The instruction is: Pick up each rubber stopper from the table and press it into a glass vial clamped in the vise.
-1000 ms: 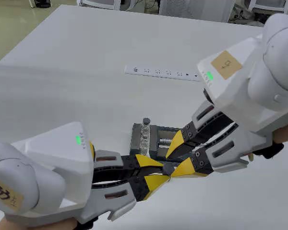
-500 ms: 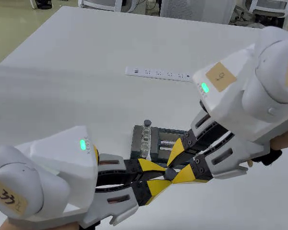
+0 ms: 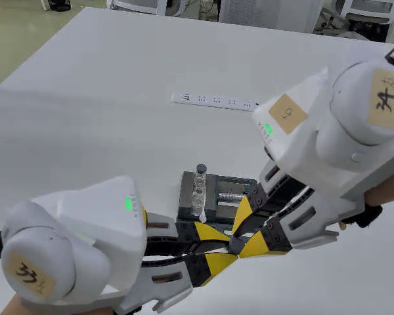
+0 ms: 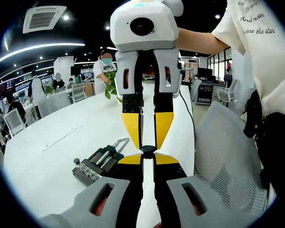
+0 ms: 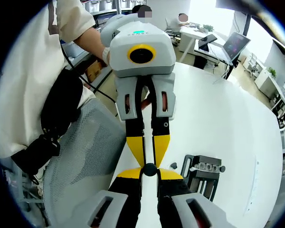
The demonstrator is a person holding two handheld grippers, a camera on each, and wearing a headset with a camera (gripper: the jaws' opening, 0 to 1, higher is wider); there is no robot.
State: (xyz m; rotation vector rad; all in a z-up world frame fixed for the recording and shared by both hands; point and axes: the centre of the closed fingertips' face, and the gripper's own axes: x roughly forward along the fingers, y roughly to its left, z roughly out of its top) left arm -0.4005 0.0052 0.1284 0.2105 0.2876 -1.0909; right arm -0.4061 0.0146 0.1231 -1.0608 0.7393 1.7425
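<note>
**Stopper pinched between both grippers**

I have the left gripper (image 4: 148,160) and right gripper (image 5: 149,175) meeting tip to tip. Both jaw pairs are narrowed onto one rubber stopper (image 5: 149,169), just in front of the vise (image 3: 218,186) and its vials (image 3: 197,191).

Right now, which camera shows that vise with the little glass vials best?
The head view: it looks down on the vise, its row of vials plain, one capped dark. Both gripper views show it small and off to one side, beside the jaws.

Dark stopper (image 5: 149,169) near vials (image 3: 197,190) upright in vise (image 3: 210,205)
</note>
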